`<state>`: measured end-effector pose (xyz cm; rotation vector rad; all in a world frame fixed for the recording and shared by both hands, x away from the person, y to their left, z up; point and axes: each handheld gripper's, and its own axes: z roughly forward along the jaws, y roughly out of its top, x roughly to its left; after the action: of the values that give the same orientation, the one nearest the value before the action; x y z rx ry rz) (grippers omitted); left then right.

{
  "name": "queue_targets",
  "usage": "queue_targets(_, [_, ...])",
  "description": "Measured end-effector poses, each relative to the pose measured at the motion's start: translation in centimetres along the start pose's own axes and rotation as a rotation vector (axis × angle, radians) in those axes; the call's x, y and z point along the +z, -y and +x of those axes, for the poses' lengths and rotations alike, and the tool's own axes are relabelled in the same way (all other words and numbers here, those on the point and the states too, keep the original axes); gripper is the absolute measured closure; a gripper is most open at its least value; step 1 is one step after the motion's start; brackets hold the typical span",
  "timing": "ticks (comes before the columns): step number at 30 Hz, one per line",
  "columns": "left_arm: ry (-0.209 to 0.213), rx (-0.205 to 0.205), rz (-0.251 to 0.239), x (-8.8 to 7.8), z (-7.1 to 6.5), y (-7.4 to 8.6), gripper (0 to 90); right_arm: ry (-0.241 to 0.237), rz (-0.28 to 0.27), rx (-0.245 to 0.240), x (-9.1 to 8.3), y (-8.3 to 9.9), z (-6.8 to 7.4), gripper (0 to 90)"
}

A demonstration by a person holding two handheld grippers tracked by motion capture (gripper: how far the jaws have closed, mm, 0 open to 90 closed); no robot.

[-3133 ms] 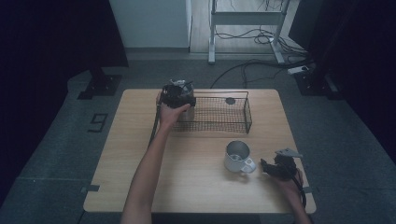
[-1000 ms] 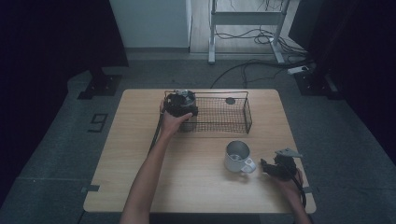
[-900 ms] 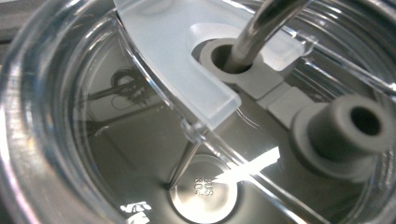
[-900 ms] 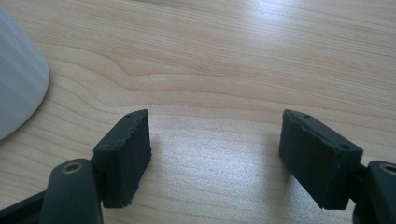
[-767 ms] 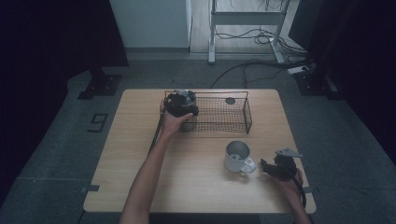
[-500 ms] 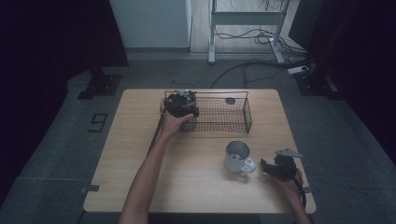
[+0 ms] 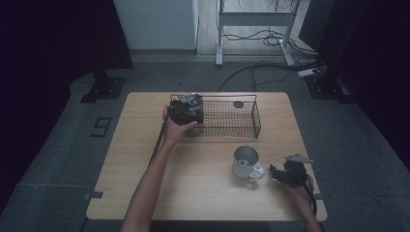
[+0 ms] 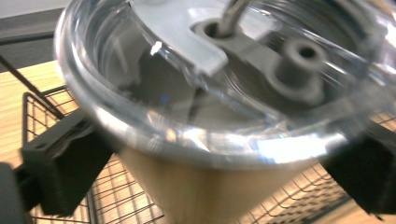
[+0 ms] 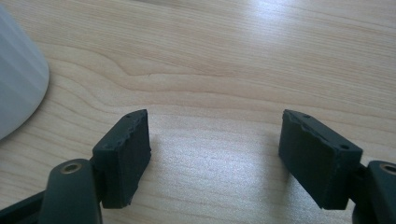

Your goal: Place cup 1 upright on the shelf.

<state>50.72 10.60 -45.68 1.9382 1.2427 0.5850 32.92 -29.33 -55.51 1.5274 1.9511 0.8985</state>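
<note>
High view, left to right. The table [image 7: 145, 159] is pale wood. The person's left forearm comes up from the bottom edge to the left gripper [image 7: 186, 111], which sits at the left end of the basket [image 7: 241, 134], a black wire one that stands along the far side of the table. Between its jaws is the cup [image 7: 192, 98], upright, with a clear lid on top, inside the left end of the basket. A small dark disc [image 7: 238, 104] lies on the mesh near the far wall, well apart from the cup. Nearer the person and to the right stands a mug [image 7: 246, 162], upright and open-topped, its handle turned towards the right gripper [image 7: 286, 174], which lies low just beside that handle, near the table's right corner.

Left gripper view. The left gripper's [image 8: 215, 172] jaws have just been opening and stand wide, one on each side of the cup [image 8: 210, 93]. The right-hand jaw looks clear of the tan wall; at the left-hand jaw the blurred lid rim hides the gap, so contact there cannot be told. Wire mesh shows below.

Right gripper view. The right gripper's [image 9: 215, 149] jaws stand apart with bare table between them, holding nothing. The mug's [image 9: 18, 79] pale side shows at the left edge, outside the jaws.
</note>
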Motion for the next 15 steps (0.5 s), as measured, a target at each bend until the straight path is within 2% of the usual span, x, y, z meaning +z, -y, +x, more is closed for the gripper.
queue_targets(3, [-0.005, 0.005, -0.001, -0.3, 0.0, 0.0, 0.4, 0.0, 0.0, 0.0, 0.0, 0.0, 0.0, 24.8])
queue_targets(14, [0.02, 0.02, -0.024, -1.6, 0.0, 0.6, 0.4, 0.0, 0.0, 0.001, 0.0, 0.0, 0.0, 24.8])
queue_targets(15, [0.02, 0.012, -0.027, -1.8, 0.0, 0.7, 0.3, 0.0, 0.0, 0.001, 0.0, 0.0, 0.0, 24.8])
